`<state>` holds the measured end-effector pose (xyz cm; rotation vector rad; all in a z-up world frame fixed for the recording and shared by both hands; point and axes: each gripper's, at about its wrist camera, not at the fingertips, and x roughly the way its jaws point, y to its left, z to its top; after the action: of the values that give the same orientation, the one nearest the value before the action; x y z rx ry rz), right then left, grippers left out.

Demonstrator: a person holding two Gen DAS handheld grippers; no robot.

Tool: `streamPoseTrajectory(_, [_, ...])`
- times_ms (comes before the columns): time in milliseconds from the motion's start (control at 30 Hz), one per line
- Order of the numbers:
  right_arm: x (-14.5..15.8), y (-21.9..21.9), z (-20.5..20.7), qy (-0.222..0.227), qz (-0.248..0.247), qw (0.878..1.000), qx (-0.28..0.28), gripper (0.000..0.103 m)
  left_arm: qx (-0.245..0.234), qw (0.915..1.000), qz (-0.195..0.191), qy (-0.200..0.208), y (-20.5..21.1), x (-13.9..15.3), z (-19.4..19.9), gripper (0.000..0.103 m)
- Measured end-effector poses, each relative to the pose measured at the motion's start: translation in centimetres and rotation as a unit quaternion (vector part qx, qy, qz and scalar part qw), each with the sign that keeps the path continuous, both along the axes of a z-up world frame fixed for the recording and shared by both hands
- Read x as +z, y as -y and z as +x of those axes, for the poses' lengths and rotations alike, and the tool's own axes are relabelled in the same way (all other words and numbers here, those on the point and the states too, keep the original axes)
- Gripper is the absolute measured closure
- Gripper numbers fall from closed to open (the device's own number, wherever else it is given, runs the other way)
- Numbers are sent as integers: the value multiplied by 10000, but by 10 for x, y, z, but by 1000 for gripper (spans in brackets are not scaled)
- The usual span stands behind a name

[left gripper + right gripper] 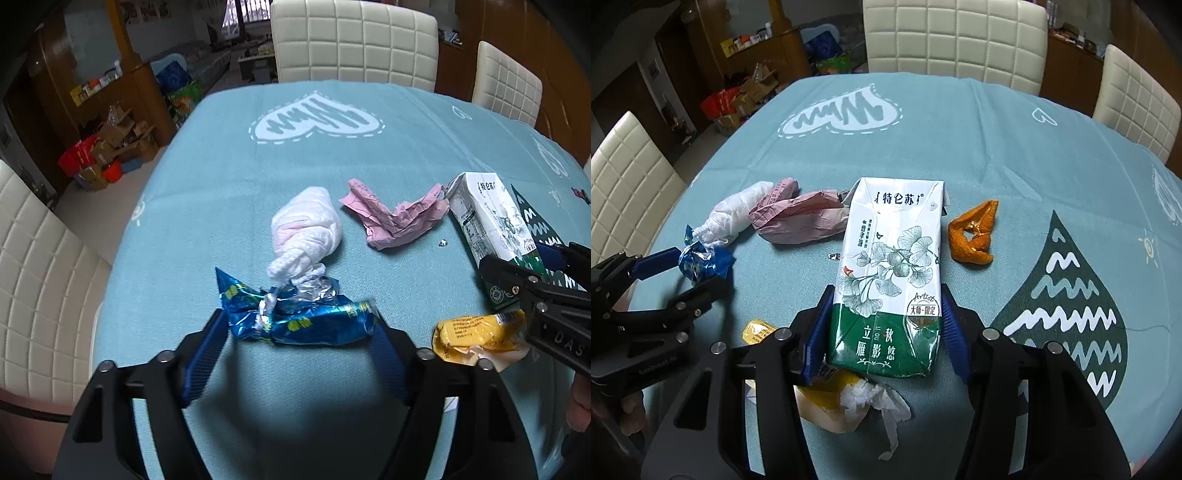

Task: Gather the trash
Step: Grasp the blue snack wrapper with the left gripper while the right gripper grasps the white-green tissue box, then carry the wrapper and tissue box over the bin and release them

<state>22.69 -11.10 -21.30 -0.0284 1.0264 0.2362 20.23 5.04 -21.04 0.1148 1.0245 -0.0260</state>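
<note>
Both grippers closing in on trash on the table.

Left gripper (299,325) is straddling the blue wrapper (295,319), blue pads at both ends of it; firm pinch can't be confirmed. Right gripper (884,332) is bracketing the carton (890,273) lying flat, left pad touching its edge, right pad just beside the other edge. Yellow packet (476,334) is sitting just beside the left gripper, under the right one. White tissue wad (306,232) is touching the wrapper's far side, pink paper (395,214) lying between wad and carton. Orange peel (975,236) is lying right of the carton. Blue tablecloth (332,158) is covering the table, cream chairs (354,40) standing around it.
</note>
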Motion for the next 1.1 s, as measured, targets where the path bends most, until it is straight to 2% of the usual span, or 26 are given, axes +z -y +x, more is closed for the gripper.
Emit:
streamPoseTrajectory(233, [10,6,-13,85,-35,9999,-83,48,-94,9998,-59,144,-3,11,-13,54])
streamPoseTrajectory(600, [43,8,-53,399,-62,9992,-72,48,-144,9984,62,551,-3,42,-54,55])
streamPoseTrajectory(1100, [63,-28,-111,648,-106,9971,394,48,173,9964,109,822,-32,63,-114,55])
